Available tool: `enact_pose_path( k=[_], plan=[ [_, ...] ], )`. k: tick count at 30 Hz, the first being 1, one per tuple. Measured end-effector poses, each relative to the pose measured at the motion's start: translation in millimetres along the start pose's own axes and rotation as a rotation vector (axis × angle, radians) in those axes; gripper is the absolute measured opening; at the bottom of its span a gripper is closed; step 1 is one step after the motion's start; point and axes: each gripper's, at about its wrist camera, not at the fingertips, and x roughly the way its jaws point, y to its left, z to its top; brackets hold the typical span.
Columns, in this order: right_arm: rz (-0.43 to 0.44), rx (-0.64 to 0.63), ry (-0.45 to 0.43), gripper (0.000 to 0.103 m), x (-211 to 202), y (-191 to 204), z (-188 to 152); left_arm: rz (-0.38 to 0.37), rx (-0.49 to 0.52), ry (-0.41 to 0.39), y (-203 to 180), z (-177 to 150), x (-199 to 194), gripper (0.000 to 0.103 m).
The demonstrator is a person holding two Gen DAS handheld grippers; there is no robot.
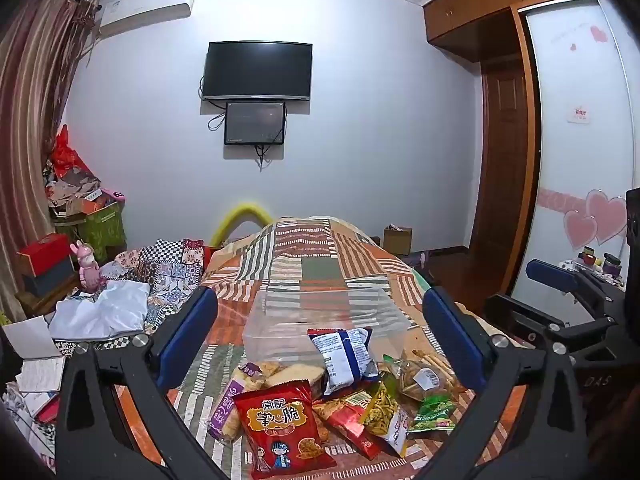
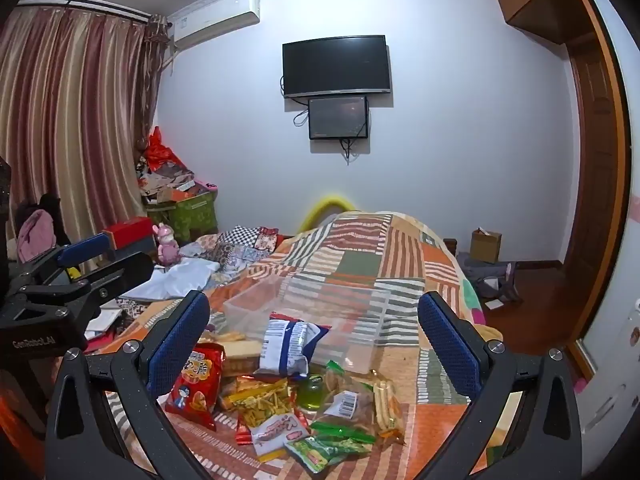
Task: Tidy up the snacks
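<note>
I have both tongs spread wide and holding nothing, the left gripper (image 1: 320, 336) and right gripper (image 2: 314, 336) hanging above the snack pile (image 1: 340, 404) on the patchwork quilt (image 1: 320, 256). Just beyond the pile stands the clear plastic bin (image 1: 280, 320), with the blue-and-white packet (image 1: 348, 356) leaning on its near wall. My right view alone shows bare floor (image 2: 532, 320) past the quilt's right edge.
</note>
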Motion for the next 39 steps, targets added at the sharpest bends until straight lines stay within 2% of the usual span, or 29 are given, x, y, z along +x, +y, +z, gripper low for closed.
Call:
enact_pose_path(
  k=[39],
  plan=[
    [0.012,0.002,-0.007,0.103,1.9,2.2,1.9,0.02,-0.002,-0.006,-0.3,-2.8,2.1,0.103]
  ],
)
